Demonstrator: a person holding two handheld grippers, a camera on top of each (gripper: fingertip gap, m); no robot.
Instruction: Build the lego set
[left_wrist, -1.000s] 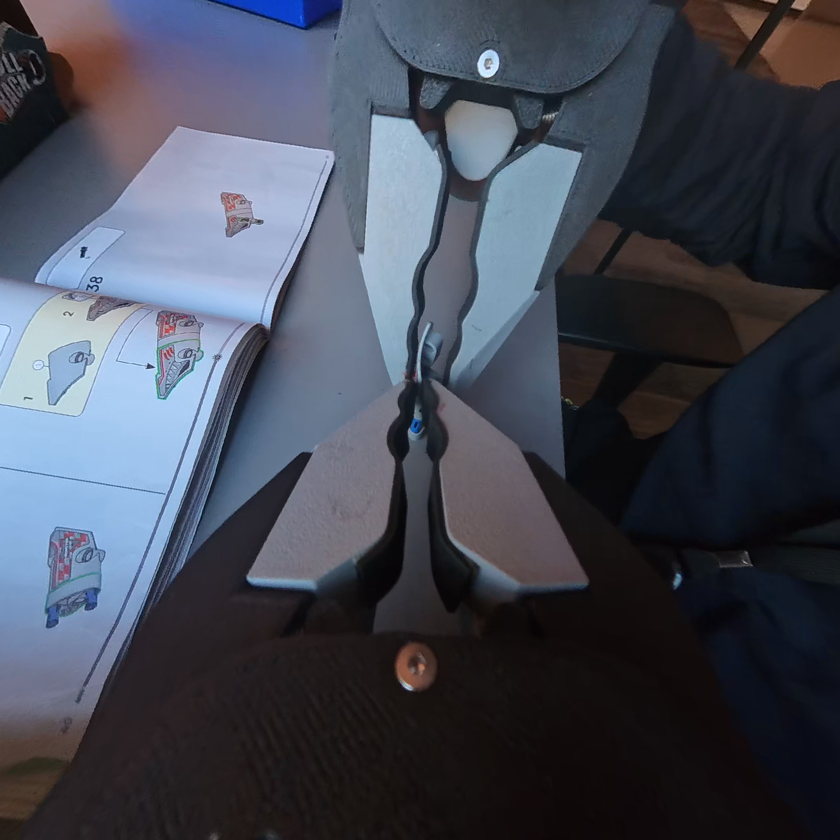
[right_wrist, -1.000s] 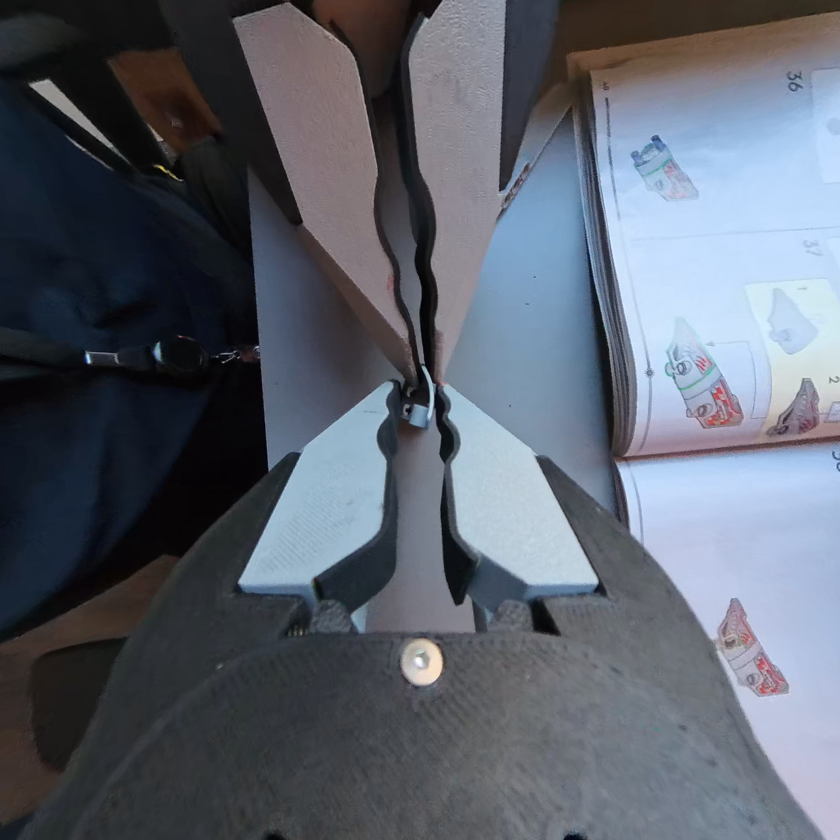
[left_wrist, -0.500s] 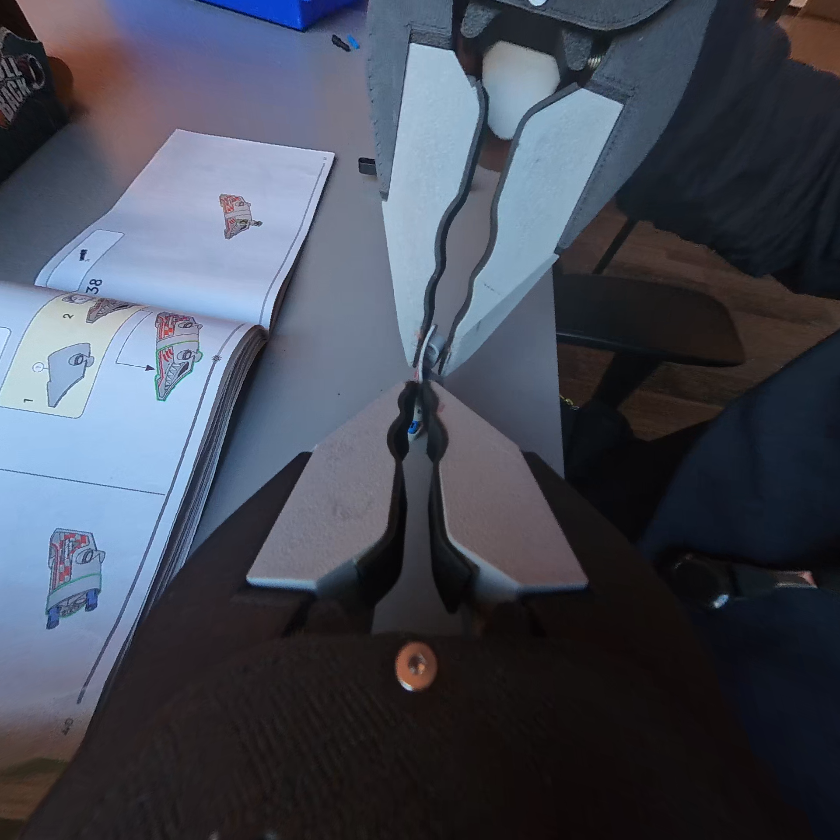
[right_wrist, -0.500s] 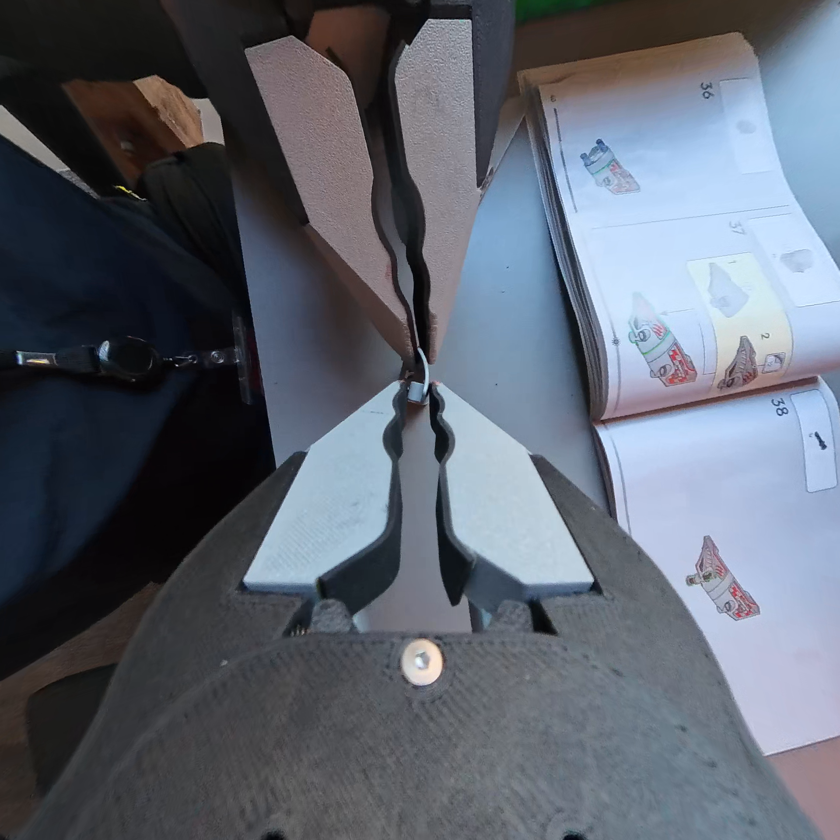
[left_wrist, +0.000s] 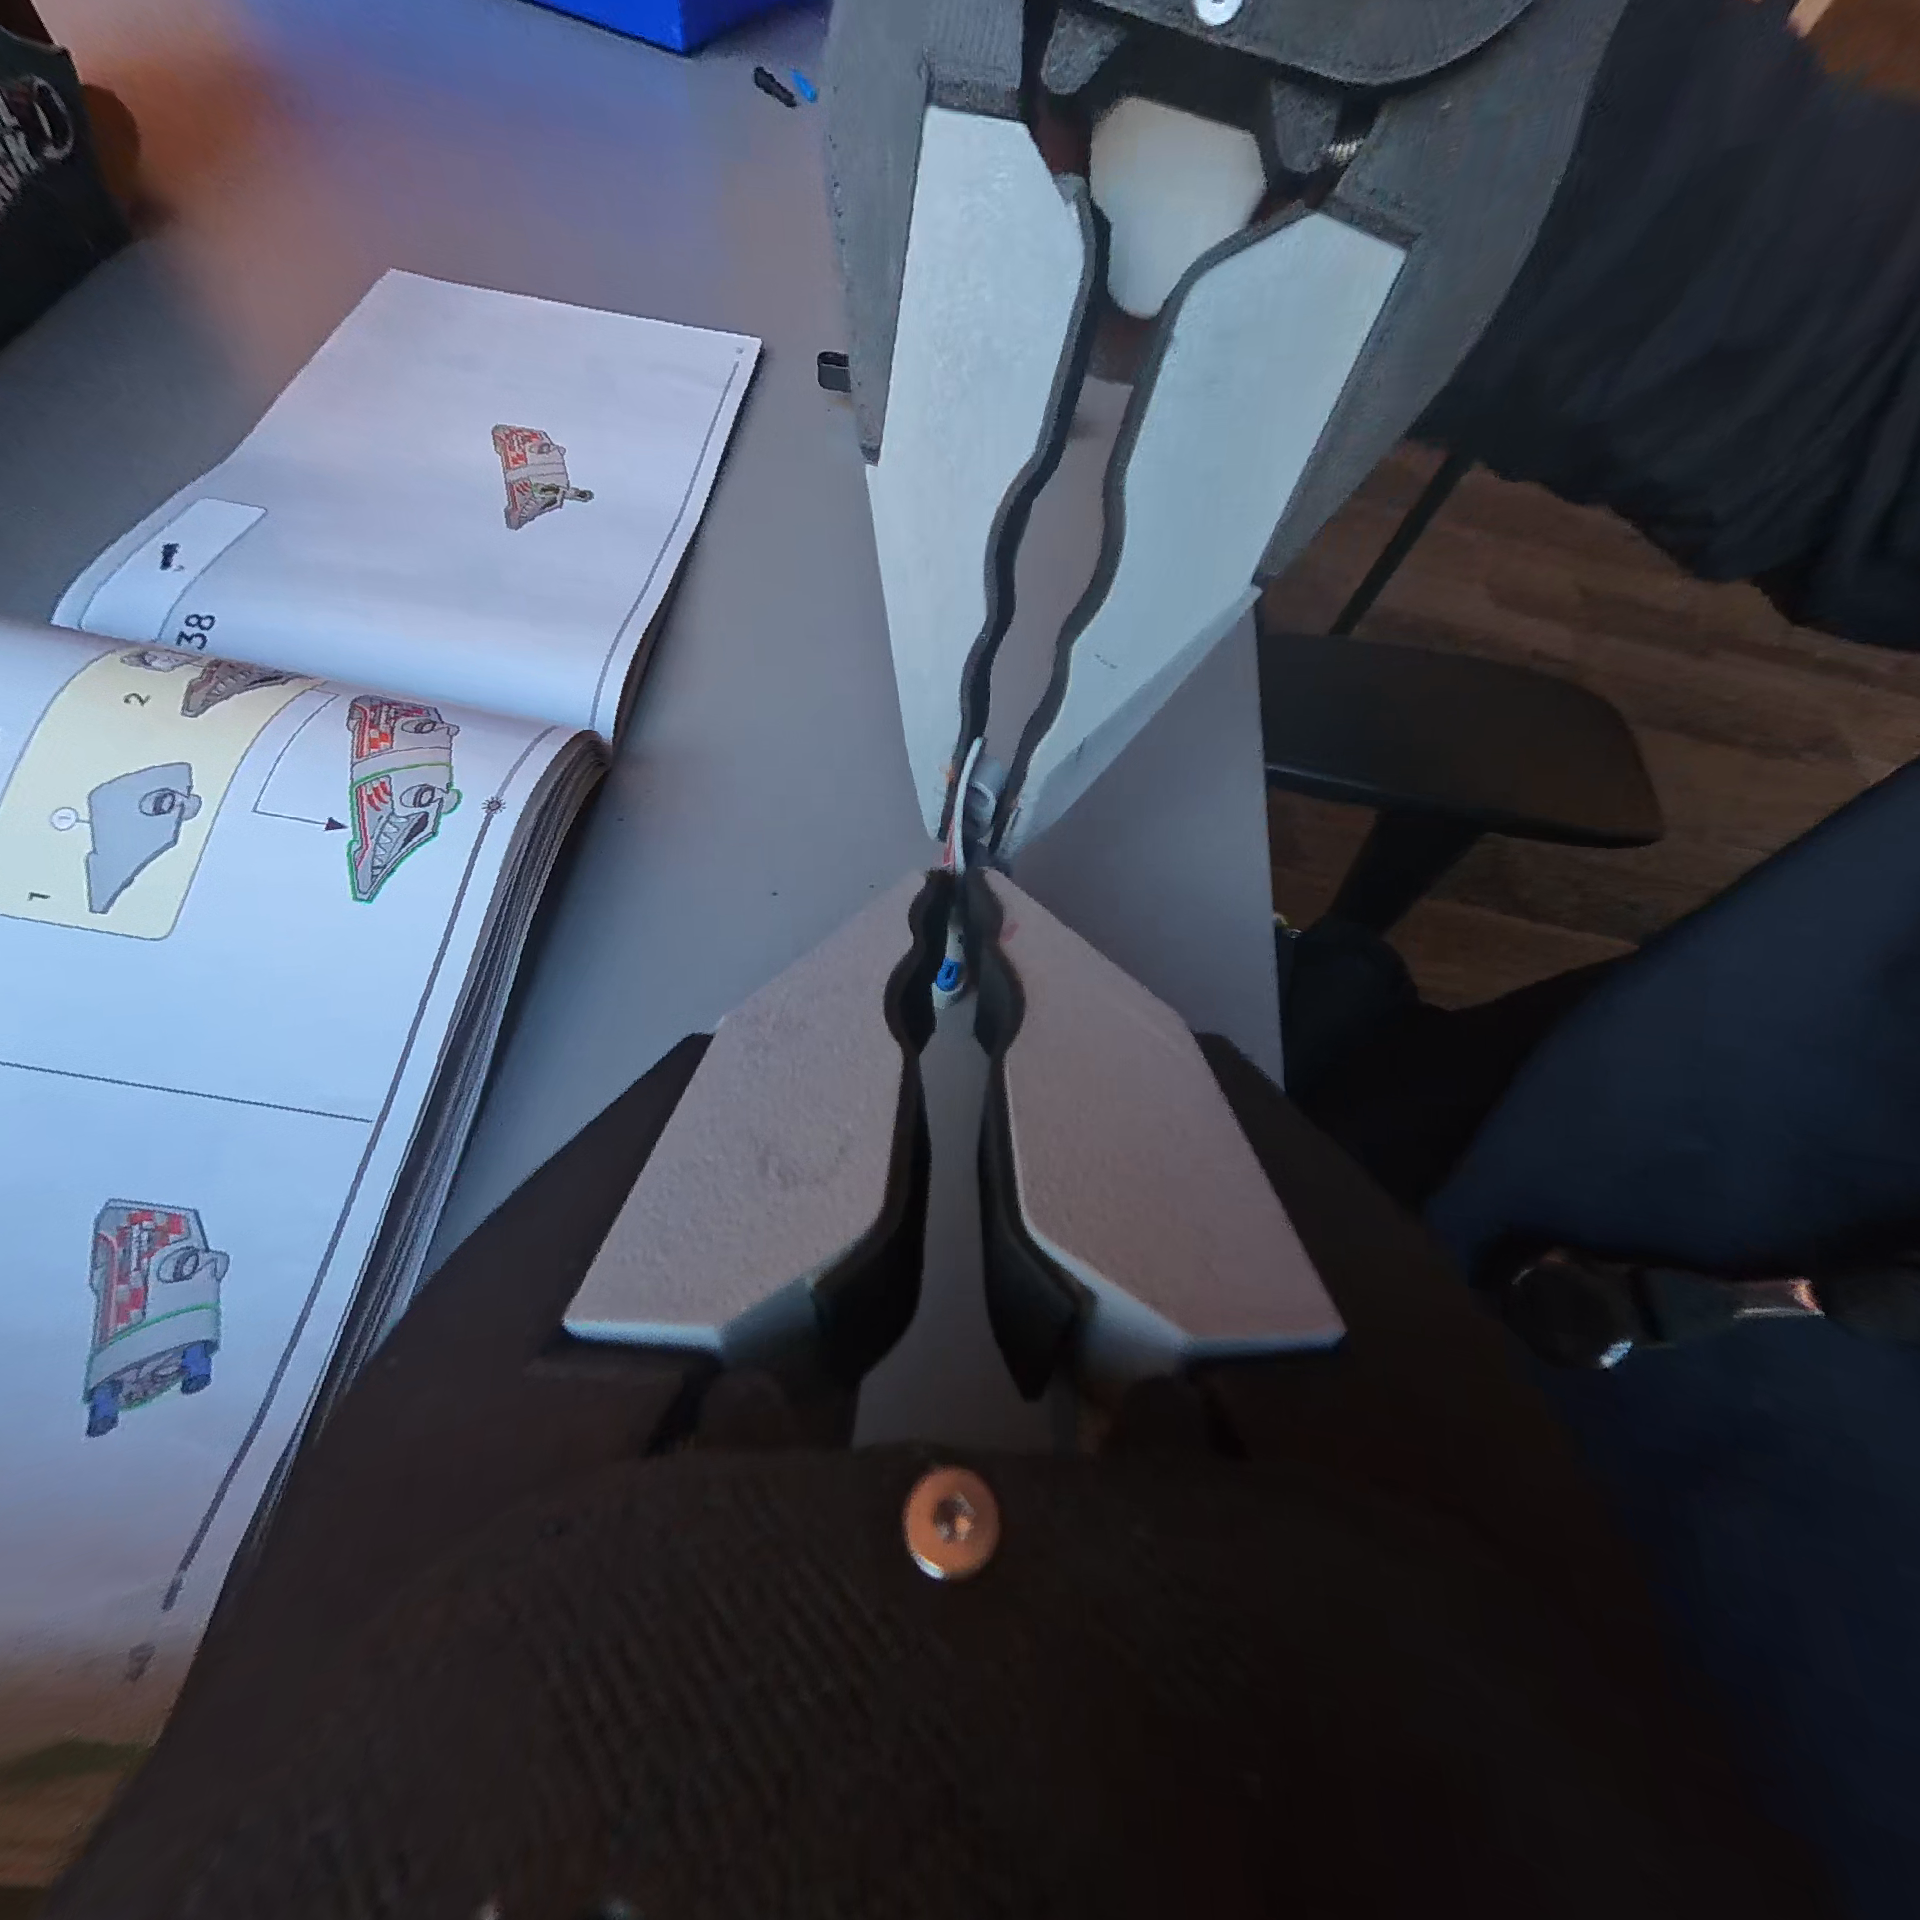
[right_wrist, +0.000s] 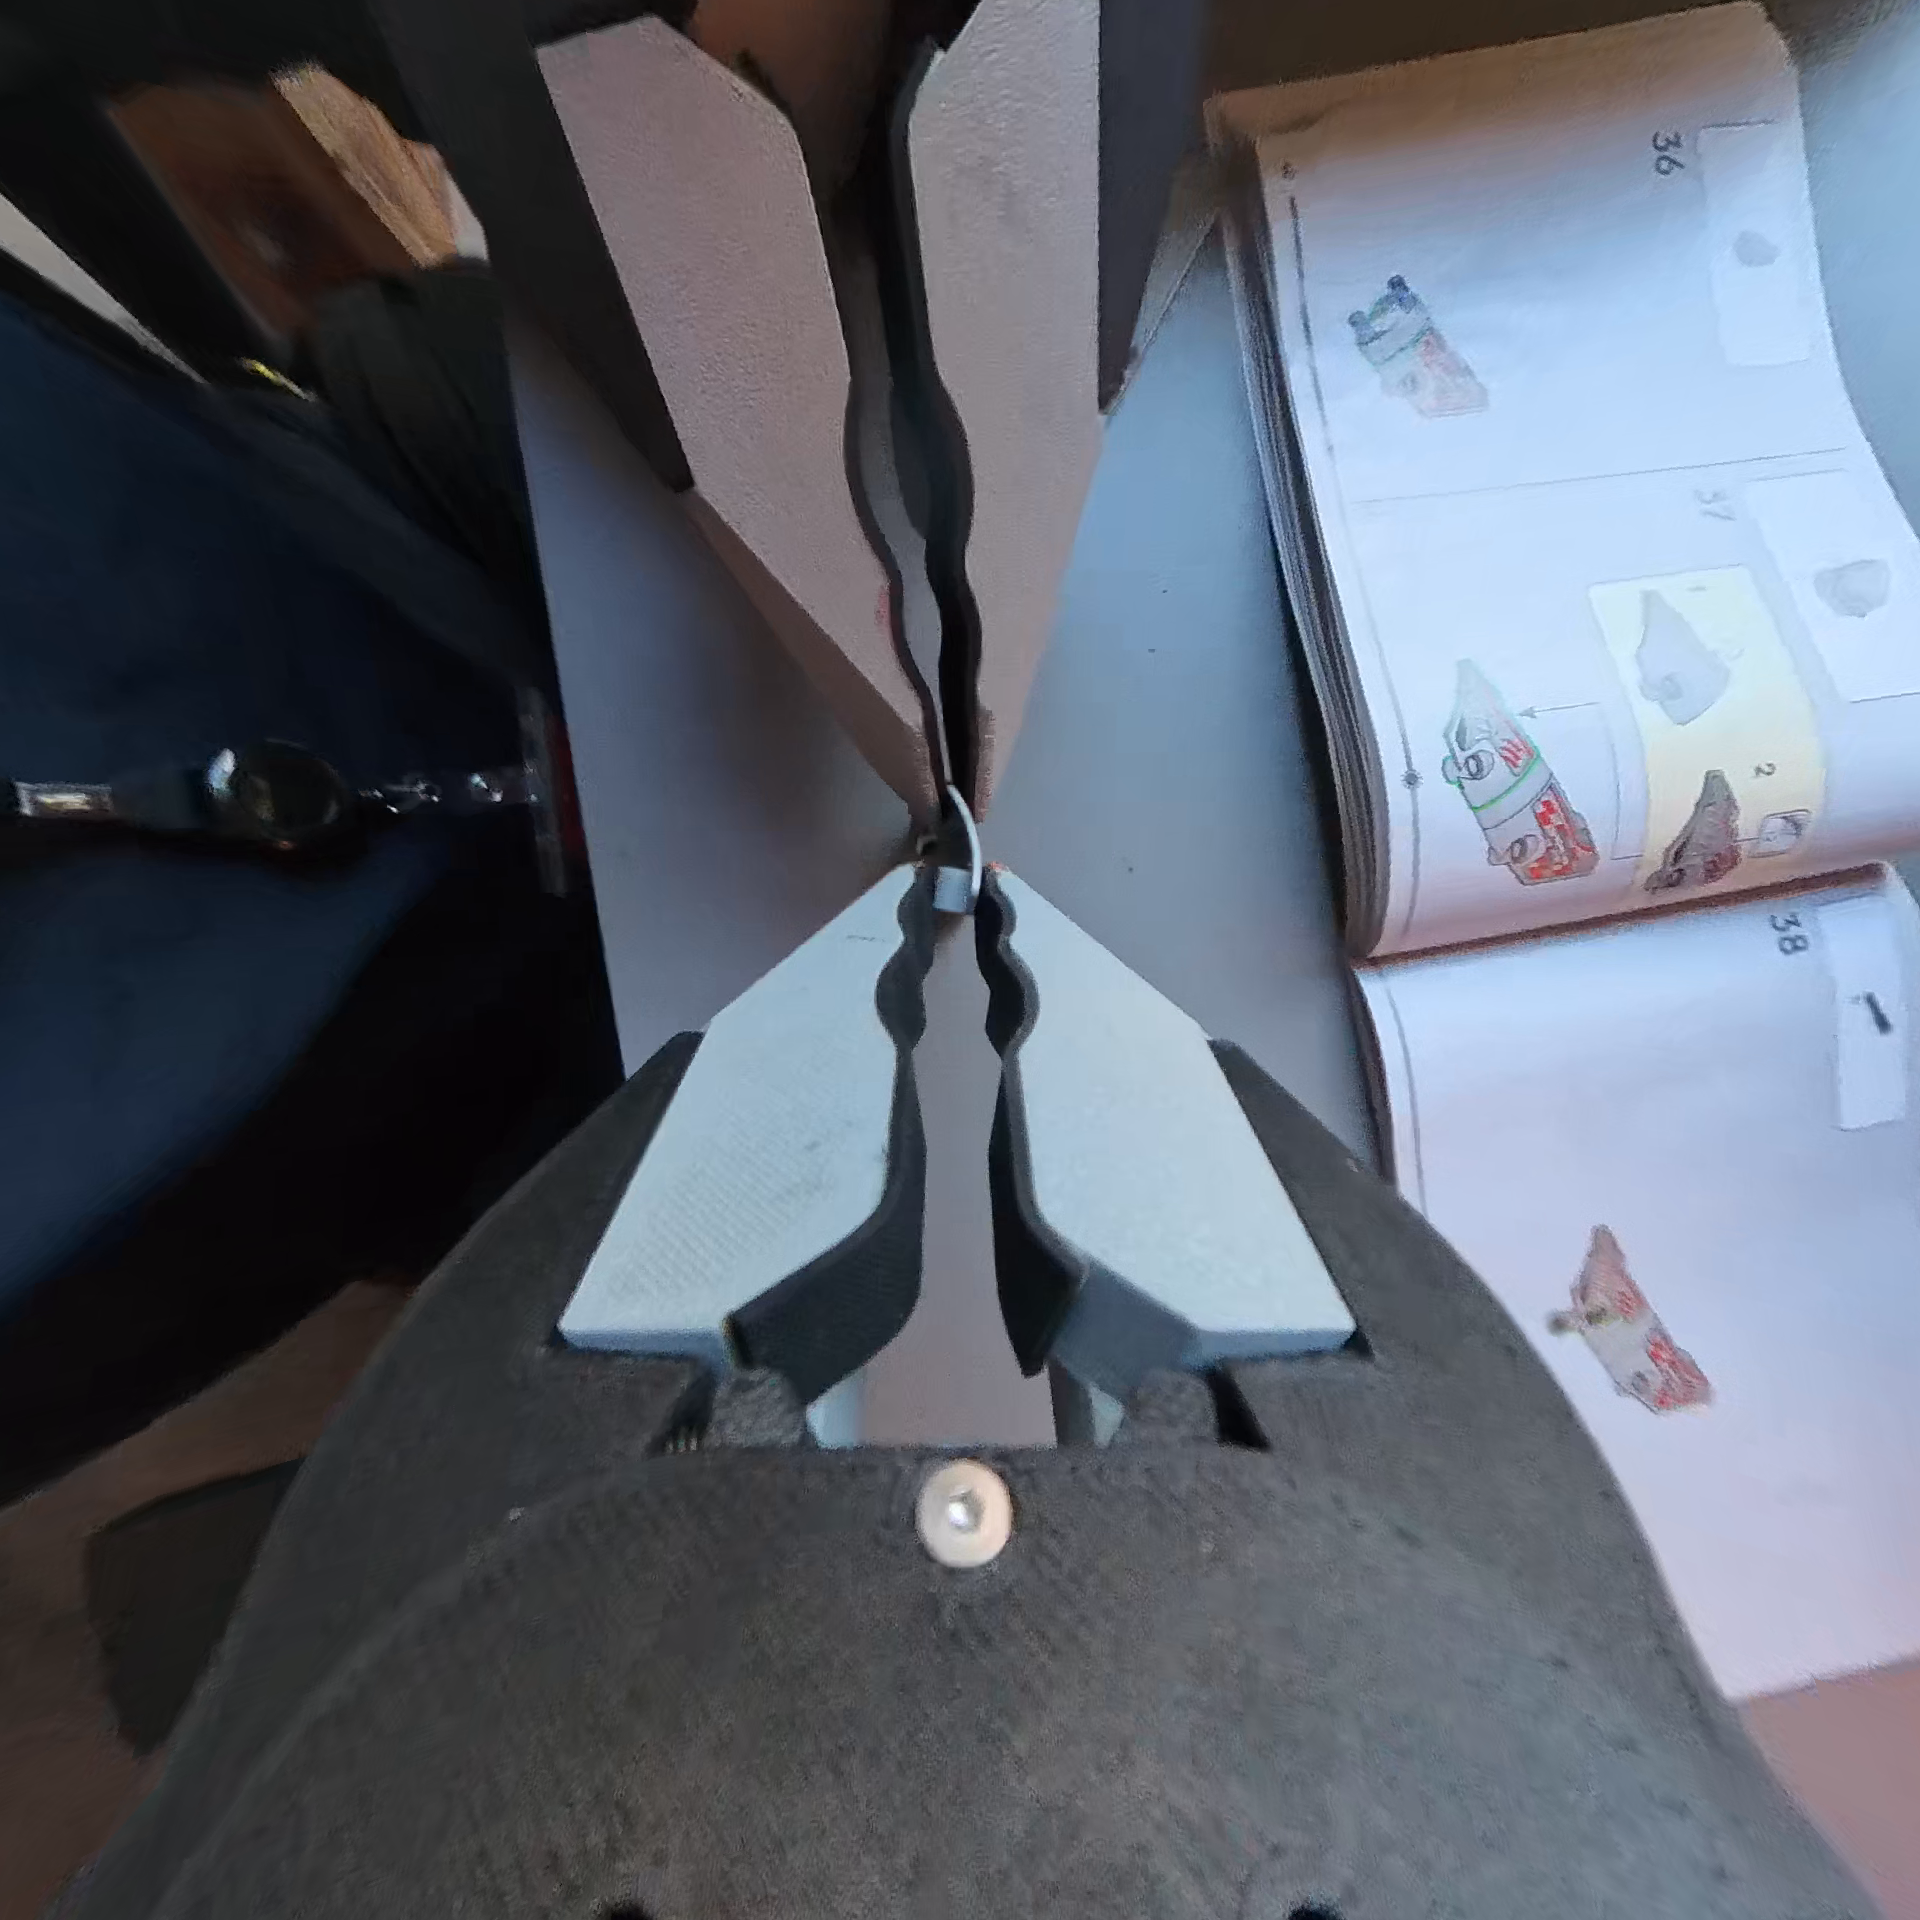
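We see both grippers tip to tip — our left gripper (left_wrist: 961, 914) pinches a small blue-and-white lego piece (left_wrist: 948, 971), our right gripper (right_wrist: 956, 883) pinches a grey lego piece (right_wrist: 954, 888) — beside the open instruction booklet (left_wrist: 312, 831).

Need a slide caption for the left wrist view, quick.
Left gripper and right gripper meet tip to tip, pinching small lego pieces beside the open manual.

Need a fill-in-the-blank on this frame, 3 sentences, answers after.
1. The left gripper and the right gripper meet tip to ____ above the grey table.
2. The instruction booklet lies ____ on the table.
3. The left gripper pinches a small lego piece with a ____ spot on it, while the right gripper holds a grey lego piece.

Missing words: tip; open; blue
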